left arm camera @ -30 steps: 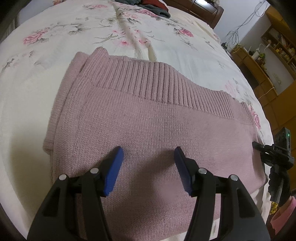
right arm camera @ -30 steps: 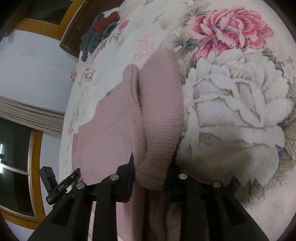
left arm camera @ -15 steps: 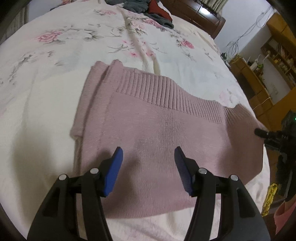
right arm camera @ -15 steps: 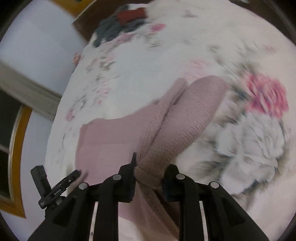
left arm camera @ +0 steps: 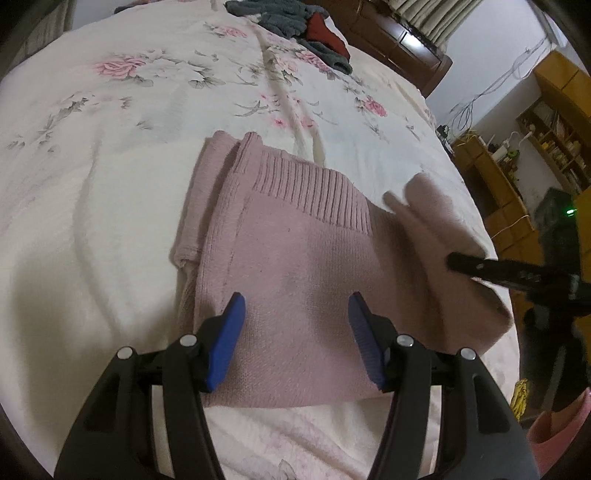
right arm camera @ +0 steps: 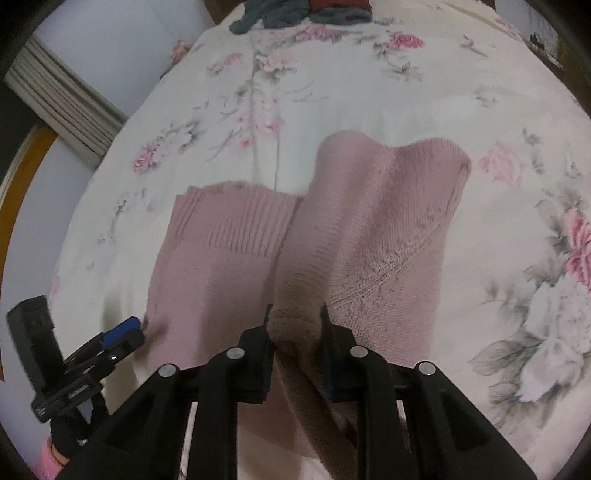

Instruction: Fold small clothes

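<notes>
Pink knit sweater half-folded, right gripper jaws pinching its edge, left gripper jaws wide.

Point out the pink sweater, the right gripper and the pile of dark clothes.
pink sweater (left arm camera: 295, 258), left wrist view, on its flat knit body.
right gripper (right arm camera: 295, 325), right wrist view, between fingertips clamping a sweater fold.
pile of dark clothes (left arm camera: 280, 18), left wrist view, on the grey part.

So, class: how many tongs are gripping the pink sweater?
1. The right tongs pinch a fold of the sweater; the left tongs hover open above it, gripping nothing.
</notes>
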`<state>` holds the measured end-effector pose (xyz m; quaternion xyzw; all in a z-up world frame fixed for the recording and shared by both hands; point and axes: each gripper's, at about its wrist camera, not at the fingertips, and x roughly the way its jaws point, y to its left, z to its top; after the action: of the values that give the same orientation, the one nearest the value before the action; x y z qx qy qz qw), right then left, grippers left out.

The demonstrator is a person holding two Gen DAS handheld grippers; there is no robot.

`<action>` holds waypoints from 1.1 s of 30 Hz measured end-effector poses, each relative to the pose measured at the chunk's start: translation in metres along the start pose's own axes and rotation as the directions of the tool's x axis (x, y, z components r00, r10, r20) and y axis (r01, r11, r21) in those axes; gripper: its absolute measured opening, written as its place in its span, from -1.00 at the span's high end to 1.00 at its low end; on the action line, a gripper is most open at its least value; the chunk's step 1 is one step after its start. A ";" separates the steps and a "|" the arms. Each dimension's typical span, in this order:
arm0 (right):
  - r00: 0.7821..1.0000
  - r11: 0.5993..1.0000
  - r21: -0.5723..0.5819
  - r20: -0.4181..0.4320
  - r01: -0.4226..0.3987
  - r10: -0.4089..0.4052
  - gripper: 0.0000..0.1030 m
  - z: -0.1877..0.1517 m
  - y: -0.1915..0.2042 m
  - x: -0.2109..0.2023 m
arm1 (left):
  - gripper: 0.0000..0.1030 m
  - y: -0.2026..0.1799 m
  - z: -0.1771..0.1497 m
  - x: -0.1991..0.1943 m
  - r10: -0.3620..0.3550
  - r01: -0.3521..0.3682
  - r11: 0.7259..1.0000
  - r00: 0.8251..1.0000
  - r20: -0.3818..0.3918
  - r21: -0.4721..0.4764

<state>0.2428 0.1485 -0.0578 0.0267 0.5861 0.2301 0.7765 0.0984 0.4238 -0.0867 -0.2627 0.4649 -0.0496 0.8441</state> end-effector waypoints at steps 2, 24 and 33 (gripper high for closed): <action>1.000 1.000 0.007 -0.010 -0.002 0.002 0.58 -0.002 -0.001 0.008 | -0.12 -0.001 0.002 -0.001 -0.013 0.013 1.000 1.000 0.002 -0.010; 0.921 0.854 0.345 0.162 -0.389 0.354 0.04 -0.064 -0.137 -0.058 | -0.18 -0.085 0.011 0.082 -0.311 0.284 0.942 0.939 -0.147 -0.180; 0.941 0.839 0.427 0.141 -0.338 0.308 0.04 -0.121 -0.187 -0.035 | -0.18 -0.096 -0.003 0.128 -0.355 0.288 0.911 0.911 -0.208 -0.295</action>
<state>0.1846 -0.0602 -0.1226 0.3095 0.5836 0.2165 0.7189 0.1838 0.2980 -0.1378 -0.4352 0.5226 -0.1616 0.7151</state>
